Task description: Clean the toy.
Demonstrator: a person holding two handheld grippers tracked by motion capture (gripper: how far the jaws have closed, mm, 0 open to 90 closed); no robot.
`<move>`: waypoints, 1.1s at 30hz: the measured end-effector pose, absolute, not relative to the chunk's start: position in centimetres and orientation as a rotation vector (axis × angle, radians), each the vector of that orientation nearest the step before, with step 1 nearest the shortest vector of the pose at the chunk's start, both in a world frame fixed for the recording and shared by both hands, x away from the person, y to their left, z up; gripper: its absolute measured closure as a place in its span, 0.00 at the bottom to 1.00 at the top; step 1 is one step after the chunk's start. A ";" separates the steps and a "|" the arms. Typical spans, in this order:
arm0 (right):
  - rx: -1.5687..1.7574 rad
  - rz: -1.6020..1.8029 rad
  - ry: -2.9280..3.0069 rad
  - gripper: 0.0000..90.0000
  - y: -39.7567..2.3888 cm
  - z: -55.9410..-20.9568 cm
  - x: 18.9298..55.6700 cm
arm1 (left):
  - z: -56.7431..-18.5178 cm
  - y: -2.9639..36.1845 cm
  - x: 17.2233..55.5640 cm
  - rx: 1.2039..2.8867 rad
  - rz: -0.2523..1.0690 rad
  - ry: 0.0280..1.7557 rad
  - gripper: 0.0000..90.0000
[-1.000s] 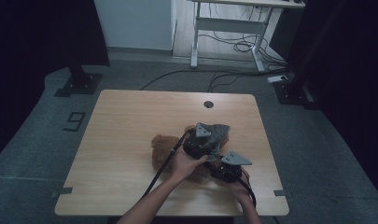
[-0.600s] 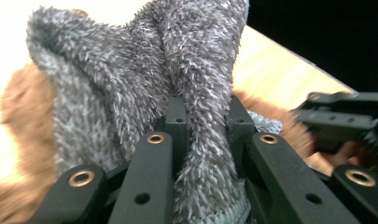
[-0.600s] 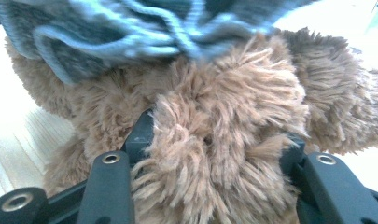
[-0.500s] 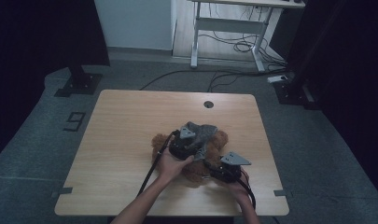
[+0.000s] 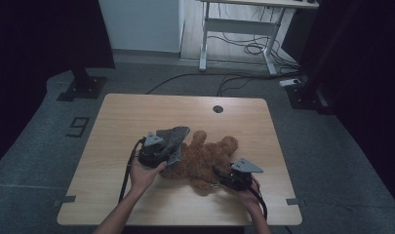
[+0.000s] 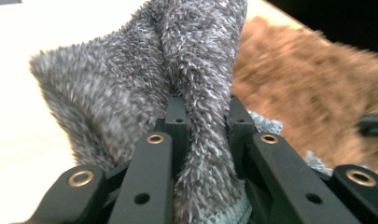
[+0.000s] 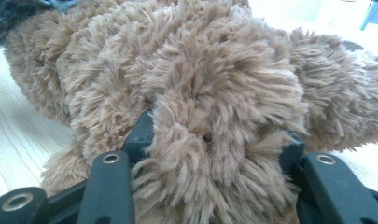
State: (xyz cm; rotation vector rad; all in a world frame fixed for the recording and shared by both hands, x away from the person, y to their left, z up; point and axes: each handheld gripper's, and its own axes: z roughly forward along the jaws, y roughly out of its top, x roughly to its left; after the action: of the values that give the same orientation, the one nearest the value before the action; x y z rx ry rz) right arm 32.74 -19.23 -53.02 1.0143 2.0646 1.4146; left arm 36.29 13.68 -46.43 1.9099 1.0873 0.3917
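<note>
While nothing on the table (image 5: 136, 112) carries a brand or label, the one mark that reads is a "9" (image 5: 78, 126) on the grey floor (image 5: 34, 161), just off the table's left edge. No containers in sight.

Largest first: light wooden table w/ a small round hole (image 5: 218, 108) near its far edge. On it, right of centre, lies a brown teddy bear (image 5: 205, 158), flat on the top, limbs spread. At its left end a grey fuzzy cloth (image 5: 174, 135) touches the bear and lifts off the table.

Left gripper (image 5: 171, 157) sits at the bear's left side, hand (image 5: 144, 175) behind it; in the left gripper view its jaws are closed on a fold of the grey cloth (image 6: 196, 107), which stands up between them, brown fur (image 6: 312, 98) just beside on the right.

Right gripper (image 5: 218, 174) sits at the bear's near right side, w/ the other hand (image 5: 246, 197) behind it. In the right gripper view its jaws are pressed into a tuft of the bear (image 7: 210, 93), fur bulging between and over them, so it's clamped on the bear. Wood shows at lower left.
</note>
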 end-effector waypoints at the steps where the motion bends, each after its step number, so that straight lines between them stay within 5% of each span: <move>1: 1.015 1.416 2.063 0.54 -19.2 -53.0 32.7 | -46.6 14.1 36.3 1.916 0.393 1.097 0.85; 11: 1.017 1.429 2.059 0.54 -19.4 -53.2 32.8 | -50.3 17.3 37.0 1.938 0.305 1.251 0.85; 16: 1.021 1.435 2.063 0.54 -19.6 -53.2 32.9 | -47.2 16.3 36.7 1.907 0.392 1.177 0.85; 23: 1.024 1.433 2.058 0.54 -19.5 -53.2 32.9 | -42.9 9.7 35.3 1.917 0.432 0.955 0.86; 33: 1.015 1.438 2.065 0.54 -19.6 -53.2 32.9 | -44.2 -2.0 35.4 2.082 0.356 0.805 0.85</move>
State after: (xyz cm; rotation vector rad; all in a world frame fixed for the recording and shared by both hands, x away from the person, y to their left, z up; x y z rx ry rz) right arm 32.90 -19.61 -53.18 1.0146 2.0648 1.4379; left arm 35.39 -2.03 -44.23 2.0818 0.8053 0.3561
